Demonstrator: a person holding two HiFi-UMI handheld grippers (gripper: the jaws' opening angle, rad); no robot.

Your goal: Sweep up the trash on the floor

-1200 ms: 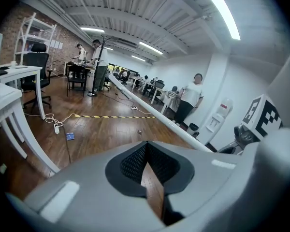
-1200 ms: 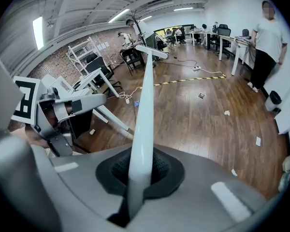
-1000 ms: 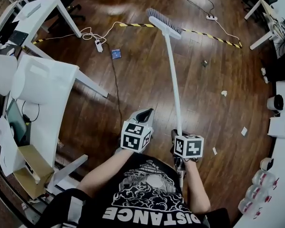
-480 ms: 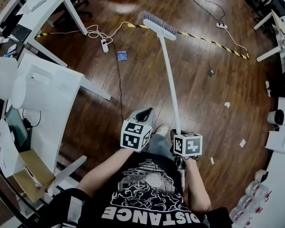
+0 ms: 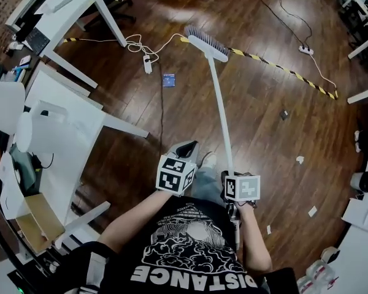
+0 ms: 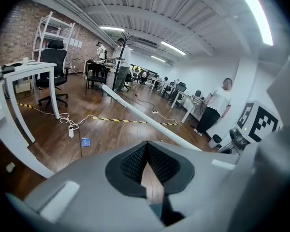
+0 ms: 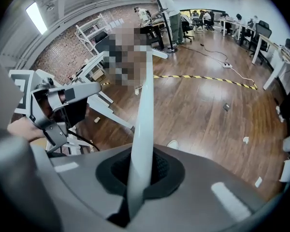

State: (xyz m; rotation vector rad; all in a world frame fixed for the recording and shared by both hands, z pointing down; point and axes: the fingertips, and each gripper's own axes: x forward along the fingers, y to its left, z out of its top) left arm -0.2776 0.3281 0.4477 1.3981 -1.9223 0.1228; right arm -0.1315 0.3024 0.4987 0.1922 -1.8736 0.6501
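A broom with a long white handle (image 5: 220, 115) and a grey brush head (image 5: 207, 43) reaches forward over the dark wooden floor. My right gripper (image 5: 228, 175) is shut on the lower handle (image 7: 144, 120), which runs up between the right gripper's (image 7: 141, 170) jaws. My left gripper (image 5: 185, 147) is beside it, shut with nothing held; the left gripper (image 6: 147, 151) jaws meet. Trash lies scattered: a blue square (image 5: 168, 80) left of the handle, a dark piece (image 5: 284, 114) and white scraps (image 5: 300, 160) to the right.
White desks (image 5: 67, 118) and a cardboard box (image 5: 34, 222) crowd the left. Cables with a power strip (image 5: 147, 63) and yellow-black tape (image 5: 282, 71) cross the floor ahead. More tables (image 5: 365, 231) line the right edge. People stand in the distance (image 6: 217, 105).
The floor has slid down and right in the head view, so I have moved forward. The broom head stays out ahead near the tape. Both grippers keep their hold.
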